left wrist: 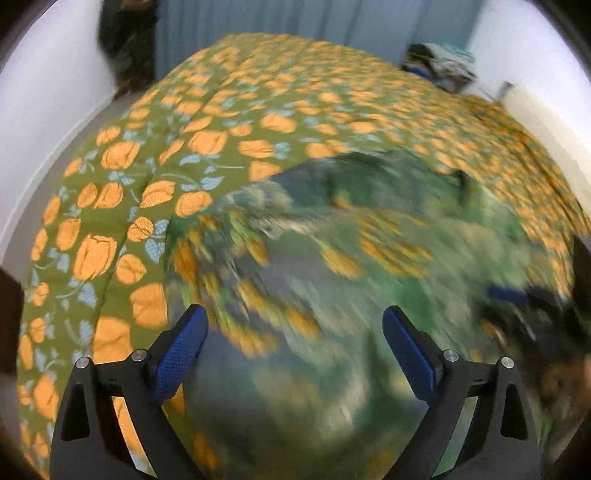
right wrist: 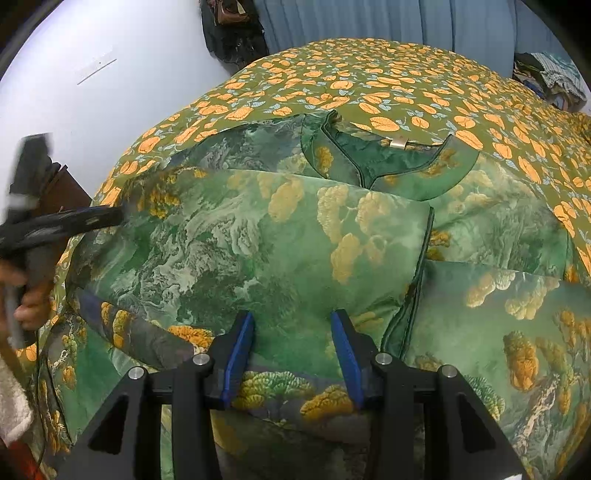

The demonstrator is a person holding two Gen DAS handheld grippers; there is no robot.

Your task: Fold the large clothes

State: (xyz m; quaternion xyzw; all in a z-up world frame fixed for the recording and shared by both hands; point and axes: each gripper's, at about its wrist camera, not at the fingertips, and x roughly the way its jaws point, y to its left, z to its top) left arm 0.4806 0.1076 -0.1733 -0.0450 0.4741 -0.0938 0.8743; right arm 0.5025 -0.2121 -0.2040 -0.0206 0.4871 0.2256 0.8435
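Observation:
A large green garment (right wrist: 258, 240) printed with yellow trees lies on the bed, its neckline (right wrist: 388, 162) toward the far side and one side laid over the middle. My right gripper (right wrist: 291, 321) is open just above the folded fabric near its front. My left gripper (left wrist: 295, 321) is open wide over the same garment (left wrist: 332, 240), which is motion-blurred in the left wrist view. The left gripper also shows at the left edge of the right wrist view (right wrist: 110, 218), by the garment's left edge; whether it touches the cloth I cannot tell.
The bed has an olive cover with orange flowers (right wrist: 406, 85). A white wall (right wrist: 110, 74) runs along the left. Blue curtains (right wrist: 369, 18) hang behind. Dark bags (right wrist: 232, 26) hang at the back left, and a heap of clothes (right wrist: 554, 81) sits at the back right.

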